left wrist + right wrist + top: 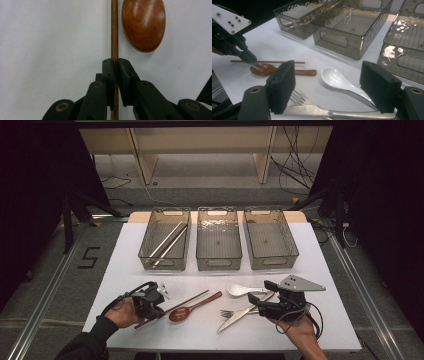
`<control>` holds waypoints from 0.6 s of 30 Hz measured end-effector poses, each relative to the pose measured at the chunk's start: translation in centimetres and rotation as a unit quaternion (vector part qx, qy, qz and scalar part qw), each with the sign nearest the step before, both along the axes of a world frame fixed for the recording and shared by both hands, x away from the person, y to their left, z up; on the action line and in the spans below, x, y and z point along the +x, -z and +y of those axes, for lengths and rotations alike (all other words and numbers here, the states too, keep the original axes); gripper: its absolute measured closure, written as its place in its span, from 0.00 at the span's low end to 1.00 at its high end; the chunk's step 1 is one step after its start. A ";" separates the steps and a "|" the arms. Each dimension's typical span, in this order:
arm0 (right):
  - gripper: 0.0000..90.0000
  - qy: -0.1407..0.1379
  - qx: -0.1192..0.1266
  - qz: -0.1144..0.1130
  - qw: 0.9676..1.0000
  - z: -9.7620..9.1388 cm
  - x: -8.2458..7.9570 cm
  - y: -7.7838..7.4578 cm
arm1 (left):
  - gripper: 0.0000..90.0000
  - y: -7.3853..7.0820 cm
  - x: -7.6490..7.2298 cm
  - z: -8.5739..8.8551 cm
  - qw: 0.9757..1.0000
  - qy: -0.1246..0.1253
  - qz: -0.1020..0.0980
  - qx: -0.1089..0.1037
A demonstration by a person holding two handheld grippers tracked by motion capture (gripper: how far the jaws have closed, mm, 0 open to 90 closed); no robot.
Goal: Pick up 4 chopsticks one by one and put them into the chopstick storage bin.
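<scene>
My left gripper (156, 306) sits at the table's front left, shut on a thin wooden chopstick (187, 300). The left gripper view has both pads (109, 72) pinching the chopstick (114, 30), with the bowl of a wooden spoon (143, 25) just beside it. On the front right, my right gripper (260, 296) is open and low over a white spoon (240, 290), a fork (229, 313) and a knife (240, 317). In the right gripper view its jaws stand wide around the white spoon (334, 77) and the fork (298, 98), touching neither.
Three smoky clear bins stand in a row at the back: left (162, 265), middle (218, 264), right (272, 262). The left bin holds metal chopsticks (167, 242). The wooden spoon (192, 308) lies between the two grippers. The white table (125, 270) ends near both hands.
</scene>
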State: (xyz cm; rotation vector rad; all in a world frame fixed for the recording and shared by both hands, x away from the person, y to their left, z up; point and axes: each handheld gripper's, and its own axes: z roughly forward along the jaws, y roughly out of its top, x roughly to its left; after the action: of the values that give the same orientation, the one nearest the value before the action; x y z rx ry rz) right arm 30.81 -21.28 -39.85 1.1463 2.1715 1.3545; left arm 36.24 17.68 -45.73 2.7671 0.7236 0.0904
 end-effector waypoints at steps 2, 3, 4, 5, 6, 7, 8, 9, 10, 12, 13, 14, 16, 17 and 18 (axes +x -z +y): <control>0.33 0.000 0.000 0.000 1.000 0.0 0.0 0.0 | 0.93 -0.3 0.0 0.2 1.000 -0.003 -0.007 -0.004; 0.33 0.000 0.001 0.000 1.000 0.0 0.0 0.0 | 0.93 -0.5 0.1 0.3 1.000 -0.007 -0.014 -0.007; 0.33 0.000 0.001 0.001 1.000 0.0 0.0 0.0 | 0.93 -0.7 0.1 0.3 1.000 -0.010 -0.018 -0.009; 0.33 0.000 0.001 0.001 1.000 0.0 0.0 0.0 | 0.93 -1.0 0.1 0.5 1.000 -0.011 -0.024 -0.012; 0.33 0.000 0.001 0.001 1.000 0.0 0.0 0.0 | 0.93 -1.2 0.1 0.5 0.999 -0.015 -0.029 -0.017; 0.33 0.000 0.001 0.000 1.000 0.0 0.0 0.0 | 0.93 -1.4 0.1 0.6 0.999 -0.018 -0.035 -0.024; 0.33 0.000 0.000 0.000 1.000 0.0 0.0 0.0 | 0.92 -1.6 0.2 0.7 0.999 -0.020 -0.039 -0.030; 0.33 0.000 0.001 0.000 1.000 0.0 0.0 0.0 | 0.93 -1.8 0.2 0.9 0.998 -0.023 -0.039 -0.039; 0.33 0.000 0.001 0.000 1.000 0.0 0.0 0.0 | 0.92 -2.0 0.3 1.0 0.998 -0.026 -0.038 -0.050; 0.33 0.000 0.000 0.000 1.000 0.0 0.0 0.0 | 0.92 -2.2 0.4 1.4 0.996 -0.036 -0.047 -0.061; 0.33 0.001 0.001 0.000 1.000 0.0 0.0 0.0 | 0.92 -2.3 0.4 1.5 0.996 -0.042 -0.049 -0.069; 0.33 0.001 0.000 0.000 1.000 0.0 0.0 0.0 | 0.93 -2.4 0.5 1.6 0.995 -0.044 -0.053 -0.076; 0.33 0.001 0.000 0.000 1.000 0.0 0.0 0.0 | 0.92 -2.7 0.5 1.7 0.993 -0.052 -0.060 -0.090; 0.33 0.000 0.000 0.000 1.000 0.0 0.0 0.0 | 0.92 -2.9 0.6 1.8 0.992 -0.053 -0.062 -0.097; 0.33 0.000 0.000 0.000 1.000 0.0 0.0 0.0 | 0.92 -3.1 0.7 1.9 0.991 -0.053 -0.065 -0.101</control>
State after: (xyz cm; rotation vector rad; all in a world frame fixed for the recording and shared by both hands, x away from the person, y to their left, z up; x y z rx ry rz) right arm 30.82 -21.27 -39.85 1.1477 2.1714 1.3535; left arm 36.89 19.58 -42.63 2.5046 0.7988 0.2057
